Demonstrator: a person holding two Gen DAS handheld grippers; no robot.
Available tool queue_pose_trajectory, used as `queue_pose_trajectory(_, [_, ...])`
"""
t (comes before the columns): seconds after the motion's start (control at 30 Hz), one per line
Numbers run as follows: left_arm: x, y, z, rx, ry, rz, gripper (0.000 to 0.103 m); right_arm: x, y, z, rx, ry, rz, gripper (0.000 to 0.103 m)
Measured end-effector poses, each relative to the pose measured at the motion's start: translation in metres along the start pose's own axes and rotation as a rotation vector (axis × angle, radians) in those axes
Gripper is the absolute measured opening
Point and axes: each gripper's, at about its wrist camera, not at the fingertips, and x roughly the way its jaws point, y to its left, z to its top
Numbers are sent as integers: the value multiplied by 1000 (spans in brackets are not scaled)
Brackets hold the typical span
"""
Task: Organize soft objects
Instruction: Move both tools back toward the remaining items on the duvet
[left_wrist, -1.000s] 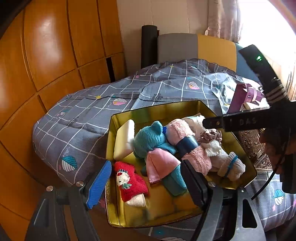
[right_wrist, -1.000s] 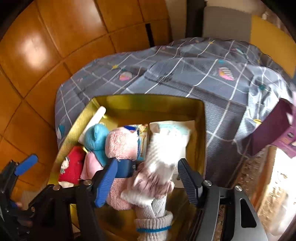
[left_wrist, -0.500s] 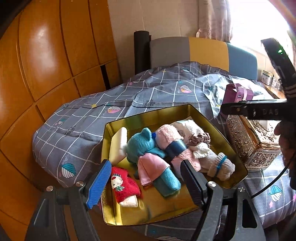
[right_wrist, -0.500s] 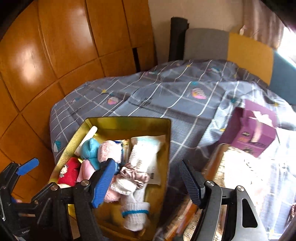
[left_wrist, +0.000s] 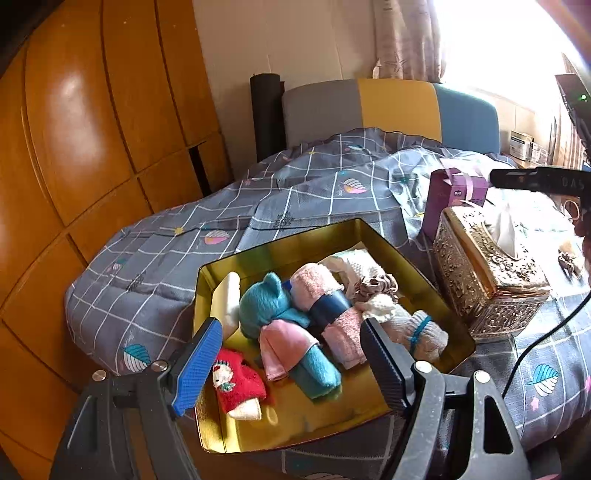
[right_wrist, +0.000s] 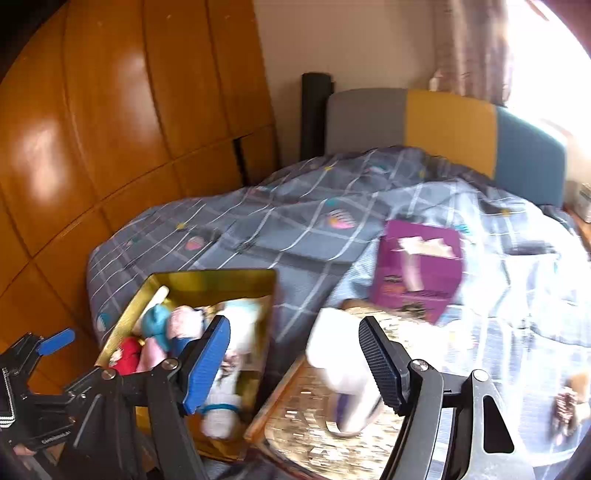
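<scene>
While jaws gape, soft things (left_wrist: 325, 317) in gold tin (left_wrist: 417, 273)

Only "DAS" can be read, in pale letters on the right gripper's black bar (left_wrist: 543, 181).

1. We see the gold tin (left_wrist: 280, 254) packed with soft rolls across its far half; bare floor shows only at its near edge.
2. An ornate tissue box (left_wrist: 491, 280) stands just beside its right wall.
3. Open quilt (left_wrist: 221, 221) lies behind.
</scene>
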Motion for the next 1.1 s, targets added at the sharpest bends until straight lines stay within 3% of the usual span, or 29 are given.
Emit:
queue_pose_trajectory(0.27, [-9, -17, 10, 48, -32, -13, 78, -38, -71, 0, 83, -55, -157, 74])
queue_pose_trajectory(0.57, [-16, -41, 21, 107, -55, -40, 78, -72, -167, -21, 220, -58, -363, 75])
queue_pose_trajectory(0.8, [-21, -62, 29, 152, -72, -66, 78, -95, -247, -53, 350, -38, -547, 76])
queue_pose_trajectory(1.1, [-25, -89, 38, 201, -79, -108, 78, -118, -338, -112, 600, -6, -719, 76])
